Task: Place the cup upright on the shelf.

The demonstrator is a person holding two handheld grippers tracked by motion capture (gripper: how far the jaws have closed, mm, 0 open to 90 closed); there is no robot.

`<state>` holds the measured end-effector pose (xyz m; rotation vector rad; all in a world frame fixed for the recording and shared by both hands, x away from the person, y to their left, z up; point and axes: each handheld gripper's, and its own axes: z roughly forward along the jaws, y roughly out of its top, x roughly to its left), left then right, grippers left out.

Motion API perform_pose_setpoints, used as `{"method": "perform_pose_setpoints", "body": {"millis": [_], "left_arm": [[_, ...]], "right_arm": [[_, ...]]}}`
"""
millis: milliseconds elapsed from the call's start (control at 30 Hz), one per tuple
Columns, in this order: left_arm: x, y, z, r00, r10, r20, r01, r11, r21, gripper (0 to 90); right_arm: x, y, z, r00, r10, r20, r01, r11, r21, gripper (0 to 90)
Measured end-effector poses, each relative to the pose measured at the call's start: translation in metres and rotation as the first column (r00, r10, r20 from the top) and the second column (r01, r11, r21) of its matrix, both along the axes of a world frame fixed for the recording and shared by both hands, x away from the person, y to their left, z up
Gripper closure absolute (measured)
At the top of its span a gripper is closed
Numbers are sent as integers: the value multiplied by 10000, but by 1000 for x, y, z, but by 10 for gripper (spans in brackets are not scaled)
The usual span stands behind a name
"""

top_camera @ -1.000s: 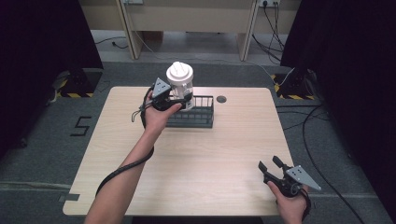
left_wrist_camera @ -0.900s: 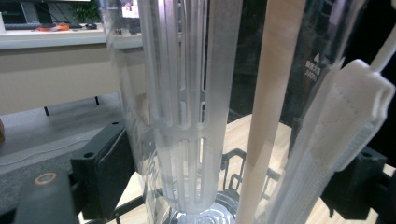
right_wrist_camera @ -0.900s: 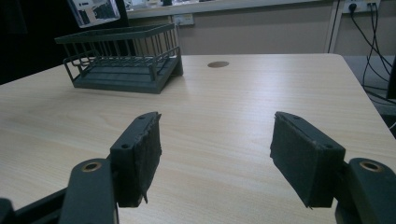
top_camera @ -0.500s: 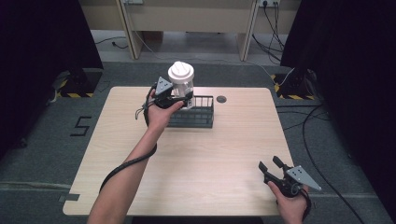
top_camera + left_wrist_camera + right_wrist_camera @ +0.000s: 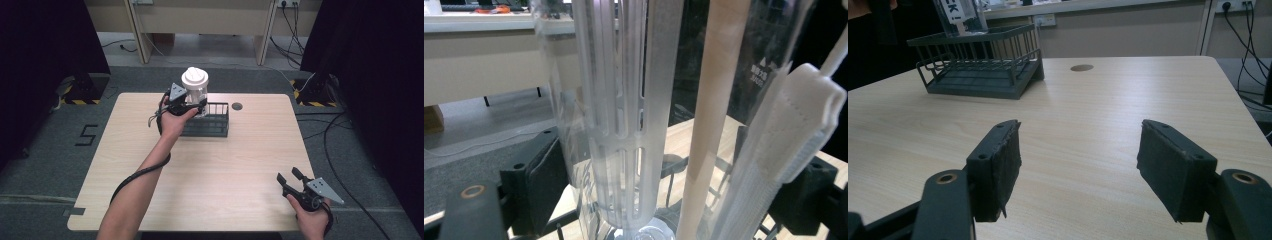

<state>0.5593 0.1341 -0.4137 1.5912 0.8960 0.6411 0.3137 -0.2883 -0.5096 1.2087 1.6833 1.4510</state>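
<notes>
1. Pale wood covers our table, which has a small dark round hole near its far edge; it stands on grey carpet, with dark curtains at both sides and a beige cabinet behind.
2. We see, from the high view, our left gripper at the far side of the table, clamped around a clear plastic jar with a white lid. The jar stands at the left end of a dark wire basket.
3. Our left gripper view brings the jar up close: a slotted frosted insert, a pale stick and a white woven strap lie inside its clear wall, with a black jaw against each side.
4. Our right gripper sits at the near right corner, well apart from the basket. The right gripper view shows its jaws spread wide with nothing between them, above bare wood, the basket far ahead.
</notes>
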Motion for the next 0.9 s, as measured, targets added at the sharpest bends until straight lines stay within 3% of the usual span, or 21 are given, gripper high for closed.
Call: {"method": "perform_pose_setpoints", "body": {"millis": [400, 900], "left_arm": [[5, -5, -12, 9997, 152, -196, -151, 9999, 54, 151], [5, -8, -23, 9985, 414, -371, -395, 9980, 502, 151]], "right_arm": [[0, 2, -1, 10000, 79, -31, -79, 10000, 22, 341], [0, 2, -1, 9999, 104, -37, -104, 9999, 19, 340]]}}
